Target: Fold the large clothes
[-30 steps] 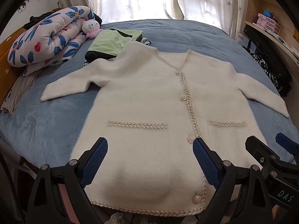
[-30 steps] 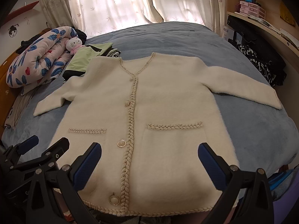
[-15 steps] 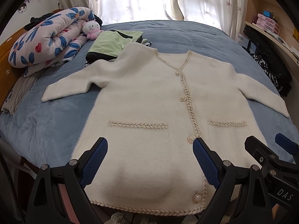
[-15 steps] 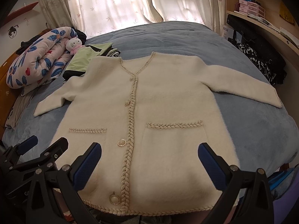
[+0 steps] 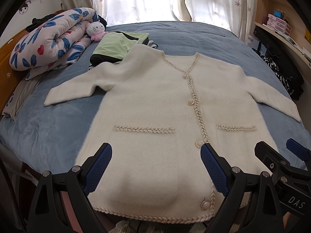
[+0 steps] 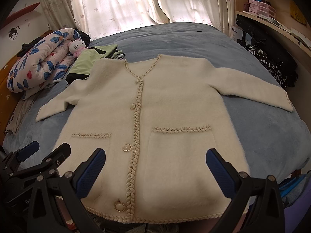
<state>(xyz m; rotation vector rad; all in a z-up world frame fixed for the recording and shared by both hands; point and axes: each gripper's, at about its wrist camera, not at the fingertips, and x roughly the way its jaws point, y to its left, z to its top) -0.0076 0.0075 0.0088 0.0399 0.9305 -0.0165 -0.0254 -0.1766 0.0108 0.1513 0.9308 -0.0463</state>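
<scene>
Cardigan (image 5: 155, 104) flat on bed (image 5: 48, 134), collar away, hem nearest, sleeves sideways, left gripper (image 5: 155, 167) and right gripper (image 6: 155, 167) fingers spread, empty.

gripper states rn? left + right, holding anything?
left gripper: open, empty, over the white cardigan's hem.
right gripper: open, empty, over the same hem.

Both wrist views face the cardigan (image 5: 155, 106) (hem nearest).
</scene>
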